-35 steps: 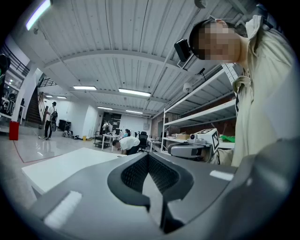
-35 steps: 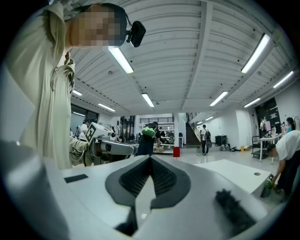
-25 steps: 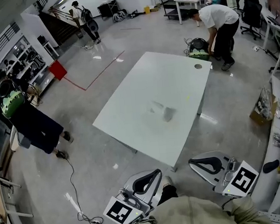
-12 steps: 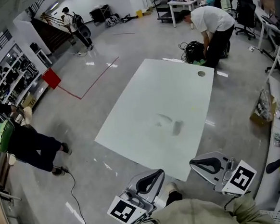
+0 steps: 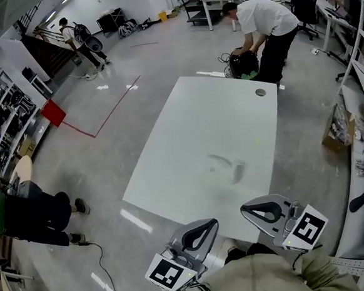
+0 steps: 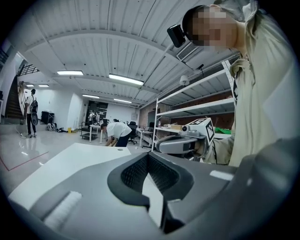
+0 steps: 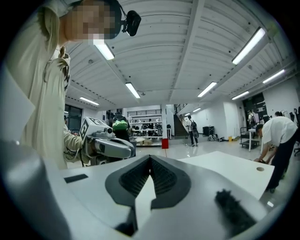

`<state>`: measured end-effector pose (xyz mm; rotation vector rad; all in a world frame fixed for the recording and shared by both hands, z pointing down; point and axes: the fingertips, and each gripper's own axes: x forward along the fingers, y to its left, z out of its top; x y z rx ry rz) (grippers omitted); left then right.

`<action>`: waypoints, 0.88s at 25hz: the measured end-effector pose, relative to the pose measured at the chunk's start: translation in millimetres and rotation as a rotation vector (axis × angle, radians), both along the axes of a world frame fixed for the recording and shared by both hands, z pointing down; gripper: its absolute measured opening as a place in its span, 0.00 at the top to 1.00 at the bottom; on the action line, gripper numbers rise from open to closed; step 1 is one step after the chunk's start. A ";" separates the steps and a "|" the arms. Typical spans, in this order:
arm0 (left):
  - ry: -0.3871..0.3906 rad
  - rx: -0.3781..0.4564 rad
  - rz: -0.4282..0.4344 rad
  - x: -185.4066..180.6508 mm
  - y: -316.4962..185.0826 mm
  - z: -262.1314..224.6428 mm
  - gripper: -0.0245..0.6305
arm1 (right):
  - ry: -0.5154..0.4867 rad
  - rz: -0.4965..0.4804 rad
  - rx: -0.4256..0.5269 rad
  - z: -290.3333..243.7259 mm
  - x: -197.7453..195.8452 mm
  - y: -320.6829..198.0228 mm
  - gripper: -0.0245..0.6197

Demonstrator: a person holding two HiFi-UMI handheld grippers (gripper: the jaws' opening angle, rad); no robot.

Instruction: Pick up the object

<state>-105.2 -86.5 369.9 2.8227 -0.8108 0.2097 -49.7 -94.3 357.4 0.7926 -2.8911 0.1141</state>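
White table (image 5: 212, 127), one, left gripper (image 5: 207, 226), right gripper (image 5: 250, 209)

One white table (image 5: 200, 134), two hand-held grippers (image 5: 212, 223) (image 5: 243, 209), at least three bystanders (image 5: 260, 25) (image 5: 76, 38) (image 5: 33, 213).

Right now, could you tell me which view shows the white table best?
The head view: nearly the whole white table is seen from above. Both gripper views catch only a low, slanting part of its top.
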 end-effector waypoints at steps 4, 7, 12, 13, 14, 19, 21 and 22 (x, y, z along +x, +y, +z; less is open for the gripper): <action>0.009 -0.002 -0.007 1.7 -15.4 19.1 0.95 | 0.017 0.001 -0.047 18.3 -6.9 -14.3 0.96; 0.002 -0.016 -0.021 6.6 -26.6 35.2 0.95 | 0.047 0.004 -0.069 33.7 -5.6 -28.7 0.96; -0.028 -0.047 -0.036 13.0 -45.3 50.5 0.95 | 0.117 0.024 -0.115 57.3 -12.0 -61.5 0.96; -0.031 -0.051 -0.039 13.3 -49.3 52.6 0.95 | 0.138 0.031 -0.127 63.5 -13.7 -68.3 0.96; -0.033 -0.055 -0.039 14.1 -53.2 54.9 0.95 | 0.160 0.038 -0.137 69.8 -15.1 -74.6 0.96; -0.035 -0.085 -0.042 19.7 -73.2 69.7 0.95 | 0.260 0.086 -0.147 95.0 -19.4 -106.0 0.96; -0.035 -0.099 -0.048 21.1 -79.7 75.4 0.95 | 0.305 0.117 -0.148 104.7 -18.2 -117.2 0.96; -0.037 -0.104 -0.050 21.5 -82.9 77.5 0.95 | 0.324 0.137 -0.148 108.4 -17.6 -123.3 0.96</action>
